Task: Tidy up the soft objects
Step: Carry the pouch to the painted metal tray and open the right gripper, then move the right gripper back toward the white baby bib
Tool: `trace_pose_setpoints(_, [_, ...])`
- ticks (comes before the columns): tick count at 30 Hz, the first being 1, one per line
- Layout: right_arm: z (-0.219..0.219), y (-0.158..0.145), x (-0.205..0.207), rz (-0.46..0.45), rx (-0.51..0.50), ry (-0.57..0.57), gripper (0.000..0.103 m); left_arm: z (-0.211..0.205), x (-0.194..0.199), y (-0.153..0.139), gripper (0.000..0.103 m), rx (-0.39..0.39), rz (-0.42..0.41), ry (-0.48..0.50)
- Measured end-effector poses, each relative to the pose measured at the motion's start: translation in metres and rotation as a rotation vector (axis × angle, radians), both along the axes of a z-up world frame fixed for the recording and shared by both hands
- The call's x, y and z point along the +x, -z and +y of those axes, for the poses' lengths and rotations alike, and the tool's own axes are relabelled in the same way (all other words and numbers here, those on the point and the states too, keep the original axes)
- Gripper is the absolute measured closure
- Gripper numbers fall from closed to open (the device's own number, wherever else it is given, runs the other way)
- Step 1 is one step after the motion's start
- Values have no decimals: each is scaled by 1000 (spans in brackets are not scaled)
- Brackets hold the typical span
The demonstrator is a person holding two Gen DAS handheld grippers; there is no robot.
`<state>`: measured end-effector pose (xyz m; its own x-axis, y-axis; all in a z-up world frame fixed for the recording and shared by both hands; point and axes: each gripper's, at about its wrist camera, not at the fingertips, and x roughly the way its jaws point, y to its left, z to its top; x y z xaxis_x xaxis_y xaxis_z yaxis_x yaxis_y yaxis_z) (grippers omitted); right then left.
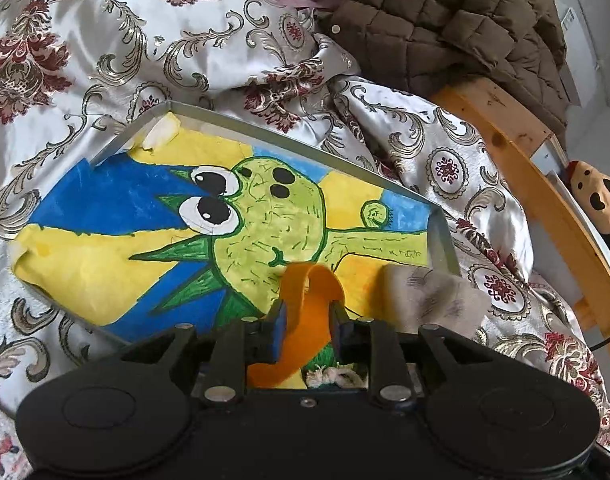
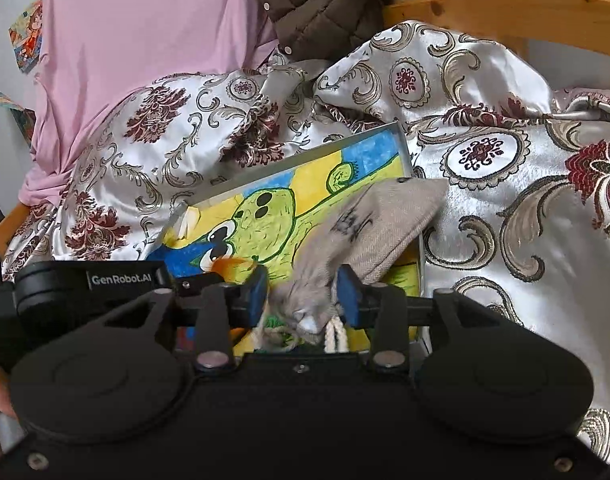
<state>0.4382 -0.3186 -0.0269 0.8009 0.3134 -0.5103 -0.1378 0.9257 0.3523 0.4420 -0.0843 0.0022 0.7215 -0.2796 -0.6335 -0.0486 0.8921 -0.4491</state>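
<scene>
A shallow grey box (image 1: pixel 439 236) lined with a bright cartoon drawing lies on the patterned satin bedspread (image 1: pixel 105 60). My left gripper (image 1: pixel 307 312) is shut on an orange strap (image 1: pixel 309 292) over the box's near edge. My right gripper (image 2: pixel 305 294) is shut on the neck of a beige drawstring pouch (image 2: pixel 381 220), held above the box (image 2: pixel 403 144); white cords (image 2: pixel 335 334) hang below. The pouch also shows at the right in the left wrist view (image 1: pixel 429 296). The left gripper's body (image 2: pixel 93 280) sits just left of my right one.
A brown quilted jacket (image 1: pixel 445 16) and pink cloth (image 2: pixel 145 40) lie at the back. A wooden bed rail (image 1: pixel 545 184) curves along the right, with a brown plush toy (image 1: pixel 597 200) beyond it. The crumpled bedspread (image 2: pixel 505 200) surrounds the box.
</scene>
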Motion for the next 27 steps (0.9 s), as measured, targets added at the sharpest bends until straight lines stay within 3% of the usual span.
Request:
trace_pose_setpoints(2, [-2, -4, -10, -4, 4, -1, 61, 3, -3, -5, 63, 1, 0, -12])
trace_pose_setpoints(6, [-8, -18, -26, -24, 8, 1, 50, 12, -15, -16, 52, -3, -10, -42])
trace_pose_setpoints(8, [-12, -28, -40, -45, 13, 1, 39, 16, -26, -25, 43, 9, -34, -49])
trace_pose_setpoints(11, [-16, -43, -58, -84, 12, 0, 32, 22, -44, -38, 33, 34, -83, -56])
trace_pose_setpoints(16, [-18, -70, -92, -170, 9, 0, 13, 30, -85, -63, 29, 76, -168, -40])
trace_pose_setpoints(22, [-12, -93, -135, -244, -21, -14, 1, 37, -140, -90, 16, 115, -281, -33])
trace_pose_setpoints(27, [-11, -107, -174, -325, -19, 6, 1, 41, -186, -105, 10, 157, -361, -15])
